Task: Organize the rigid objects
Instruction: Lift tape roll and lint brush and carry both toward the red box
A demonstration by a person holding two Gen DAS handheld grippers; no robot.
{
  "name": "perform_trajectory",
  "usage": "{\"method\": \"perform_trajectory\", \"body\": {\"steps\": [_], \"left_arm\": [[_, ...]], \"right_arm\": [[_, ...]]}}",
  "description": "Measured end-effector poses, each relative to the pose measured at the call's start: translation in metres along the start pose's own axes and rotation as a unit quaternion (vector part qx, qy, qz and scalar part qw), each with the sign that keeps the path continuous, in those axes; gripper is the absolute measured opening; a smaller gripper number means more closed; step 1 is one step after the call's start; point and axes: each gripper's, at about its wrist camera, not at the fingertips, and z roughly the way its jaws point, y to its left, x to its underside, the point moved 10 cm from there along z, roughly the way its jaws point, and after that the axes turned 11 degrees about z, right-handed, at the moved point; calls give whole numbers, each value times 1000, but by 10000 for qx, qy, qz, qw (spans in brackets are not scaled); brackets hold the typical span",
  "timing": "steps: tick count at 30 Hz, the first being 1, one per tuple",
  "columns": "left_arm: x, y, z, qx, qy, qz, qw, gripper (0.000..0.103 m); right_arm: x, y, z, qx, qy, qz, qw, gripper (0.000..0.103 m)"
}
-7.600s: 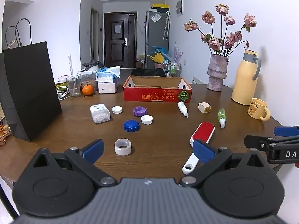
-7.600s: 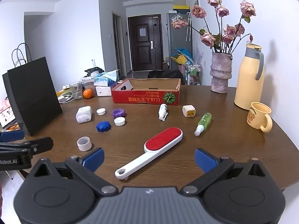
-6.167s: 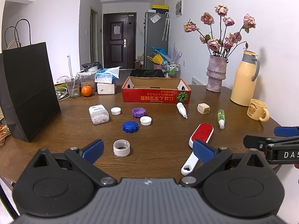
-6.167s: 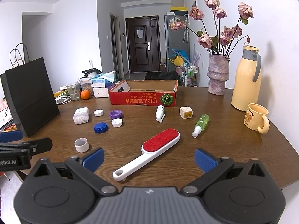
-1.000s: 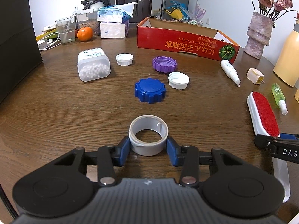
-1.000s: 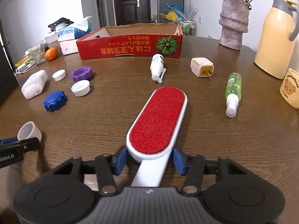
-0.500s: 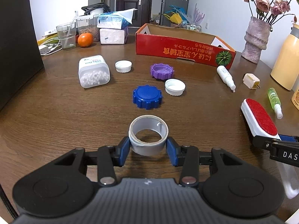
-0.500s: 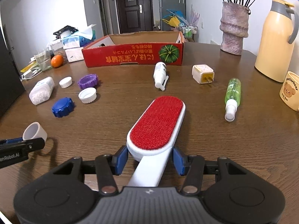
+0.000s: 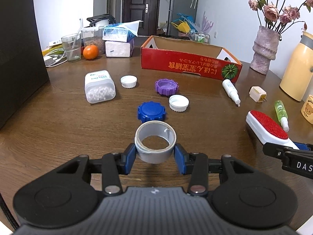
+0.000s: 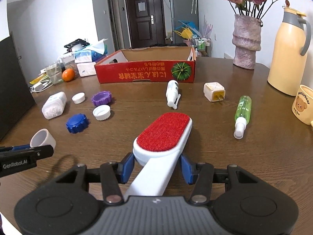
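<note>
Your left gripper [image 9: 155,155] clamps the tape [image 9: 155,143]; your right gripper [image 10: 156,166] clamps the brush [image 10: 163,135]. Both sit off the table. Carry each level toward the box [image 10: 144,74] at twelve o'clock, clearing its near wall.

The round dark-brown wooden table [image 9: 58,121] shows a fine grain under a glossy finish. The grey-white tape roll [image 9: 155,144] looks smooth and slightly shiny. The white plastic lint brush [image 10: 164,146] carries a rough, napped red cloth pad. The ridged blue plastic cap [image 9: 151,111] and purple plastic cap [image 9: 166,86] are matt. The red cardboard box [image 10: 145,74] is printed outside, raw brown paperboard inside. The cream yellow jug [image 10: 289,56] is glossy, perhaps enamelled metal. The mauve vase [image 10: 246,43] looks rough and stony.
</note>
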Motion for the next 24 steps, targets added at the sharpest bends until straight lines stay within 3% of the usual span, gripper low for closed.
{"method": "perform_trajectory", "body": {"steps": [24], "left_arm": [[-55, -3, -13, -143, -532, -76, 9985, 43]], "right_arm": [[-46, 22, -6, -482, -573, -120, 9971, 50]]}}
